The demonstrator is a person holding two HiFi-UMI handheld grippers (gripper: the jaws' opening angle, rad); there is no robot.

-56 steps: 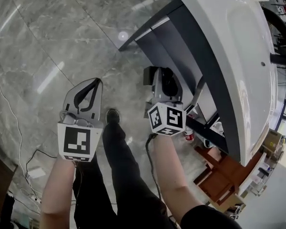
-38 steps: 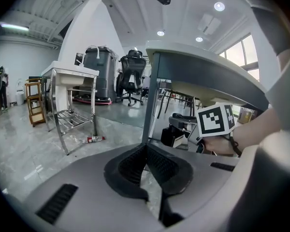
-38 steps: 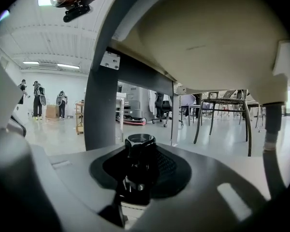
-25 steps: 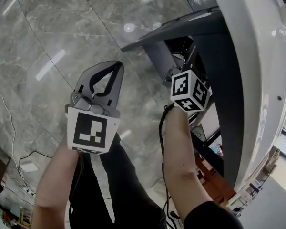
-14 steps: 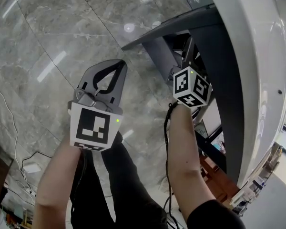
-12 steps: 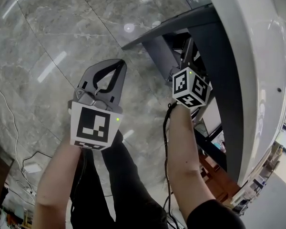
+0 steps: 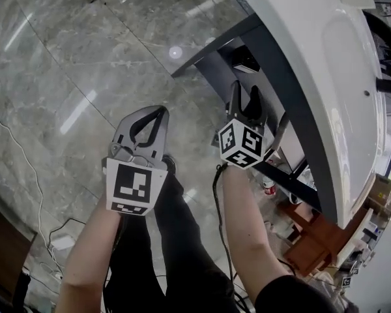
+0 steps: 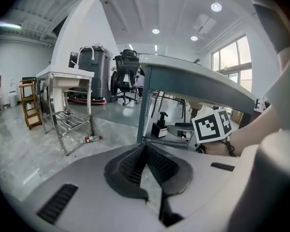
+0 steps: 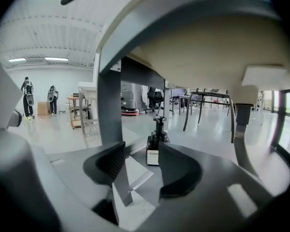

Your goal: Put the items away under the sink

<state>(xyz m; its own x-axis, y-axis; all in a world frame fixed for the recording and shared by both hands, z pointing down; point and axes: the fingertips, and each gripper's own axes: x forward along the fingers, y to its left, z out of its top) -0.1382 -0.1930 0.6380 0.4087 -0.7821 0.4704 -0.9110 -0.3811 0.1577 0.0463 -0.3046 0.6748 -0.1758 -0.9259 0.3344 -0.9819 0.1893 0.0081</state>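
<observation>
right gripper (image 9: 141, 157) fingers apart, just opened, nothing between them, pump bottle (image 9: 157, 139) upright dead ahead beyond the tips on the shelf under the sink (image 7: 326, 64), looks stowed; left gripper (image 8: 145, 148) fingers together, empty, farther off

Pump bottle (image 7: 245, 60) on grey shelf (image 7: 214, 78)

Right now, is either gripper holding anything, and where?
Nothing. The right gripper has just been opening its jaws, empty; the pump bottle stands beyond them; the left gripper is shut, empty.
</observation>
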